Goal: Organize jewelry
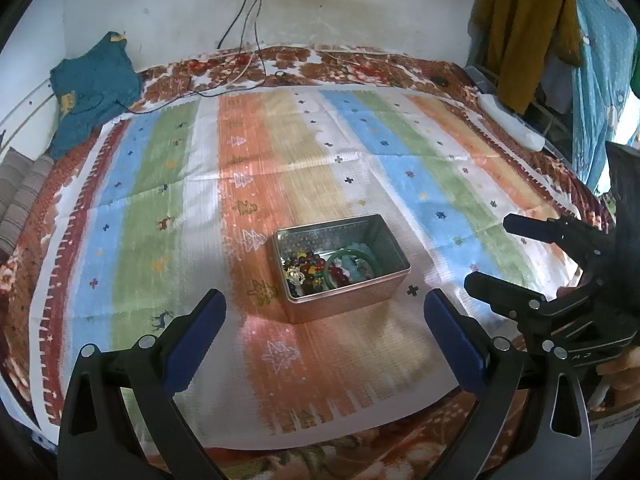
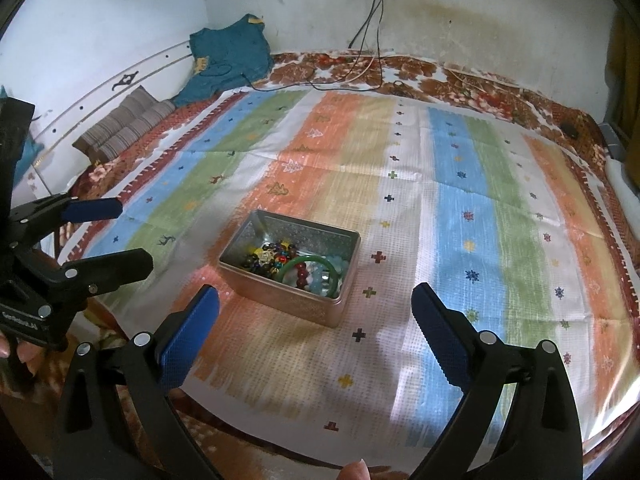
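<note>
Both blue-padded black grippers — left gripper and right gripper — hang wide apart, holding nothing. Beyond them, the open rectangular silver metal tin on the striped pastel cloth holds the jumbled bead bracelets and green bangle — gathered there, unsorted.

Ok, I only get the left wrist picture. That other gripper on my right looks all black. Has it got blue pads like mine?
Observer: Yes. The right wrist view shows the right gripper with blue textured pads on both fingers, spread wide with nothing held.
Visitor: And what is holding my gripper? I see no hand.
Observer: A hand grips the body of the left gripper; only its fingertips show, at the edge of the right wrist view.
</note>
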{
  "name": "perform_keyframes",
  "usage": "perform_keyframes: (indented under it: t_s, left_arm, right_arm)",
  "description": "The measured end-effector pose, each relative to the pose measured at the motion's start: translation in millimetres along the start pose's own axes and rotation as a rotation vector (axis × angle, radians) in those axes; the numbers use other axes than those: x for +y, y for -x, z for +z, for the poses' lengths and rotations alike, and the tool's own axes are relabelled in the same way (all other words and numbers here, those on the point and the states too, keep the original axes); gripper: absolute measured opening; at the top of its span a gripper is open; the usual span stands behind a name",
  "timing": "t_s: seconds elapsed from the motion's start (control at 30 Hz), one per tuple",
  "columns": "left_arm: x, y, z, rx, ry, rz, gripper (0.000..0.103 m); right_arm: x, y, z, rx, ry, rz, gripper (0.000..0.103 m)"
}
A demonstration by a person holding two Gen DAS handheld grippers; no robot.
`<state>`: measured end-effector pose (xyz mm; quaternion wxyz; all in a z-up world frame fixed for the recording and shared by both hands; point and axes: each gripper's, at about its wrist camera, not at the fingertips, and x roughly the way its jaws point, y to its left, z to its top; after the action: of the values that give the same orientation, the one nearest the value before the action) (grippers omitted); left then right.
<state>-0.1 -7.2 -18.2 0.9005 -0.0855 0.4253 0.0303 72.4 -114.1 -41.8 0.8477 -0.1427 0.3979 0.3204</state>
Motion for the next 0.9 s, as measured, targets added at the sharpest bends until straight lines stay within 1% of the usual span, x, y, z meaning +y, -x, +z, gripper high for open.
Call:
perform_keyframes:
  t_s: [0.27,0.5,0.9]
  left_arm:
    - [-1,5,-1,-0.029,-0.006,0.015,0.097]
    - [-2,9,-1,-0.054,-0.008,0.036,0.097]
    - [-7,15,-3,-0.093,-0.032,0.046,0.097]
  right_arm:
    - [-1,5,1,-0.010,-0.006,0.008,0.098]
    - [1,11,0,-0.033,-0.014,0.004,0.098]
    - [3,17,-4,-0.075,-0.012,0.004,0.098]
